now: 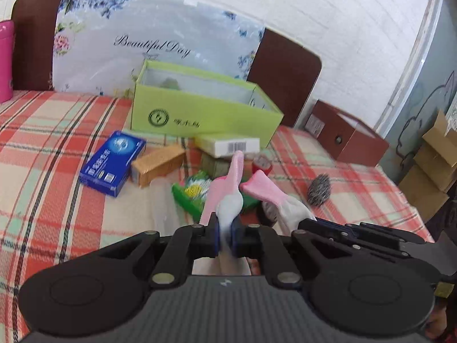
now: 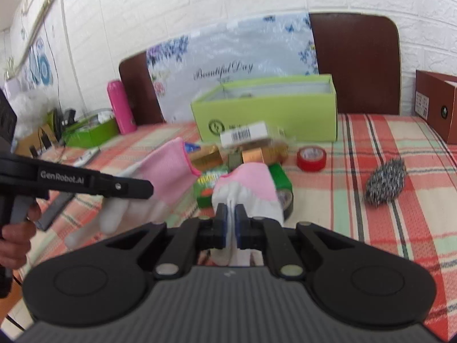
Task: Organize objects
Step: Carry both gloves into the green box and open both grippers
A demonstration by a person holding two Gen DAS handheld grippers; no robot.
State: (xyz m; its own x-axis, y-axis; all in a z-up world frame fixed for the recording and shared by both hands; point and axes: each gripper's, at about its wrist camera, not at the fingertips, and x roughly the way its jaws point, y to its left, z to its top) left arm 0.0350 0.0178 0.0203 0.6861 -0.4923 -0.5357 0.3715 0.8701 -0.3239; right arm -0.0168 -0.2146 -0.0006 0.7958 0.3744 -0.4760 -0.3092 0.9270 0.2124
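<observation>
In the left wrist view, the left gripper point(image 1: 225, 235) is clamped on a pink and white glove point(image 1: 228, 194), held above the checked tablecloth point(image 1: 57, 148). The green box point(image 1: 205, 111) behind looks nearly empty, while a blue carton point(image 1: 112, 163), a brown packet point(image 1: 158, 164) and a steel scourer point(image 1: 319, 190) lie loose.

In the right wrist view, the right gripper point(image 2: 230, 230) pinches a second glove point(image 2: 247, 191). A red tape roll point(image 2: 311, 158) sits near the box. Judged so, sorting has barely begun; most items remain outside.
</observation>
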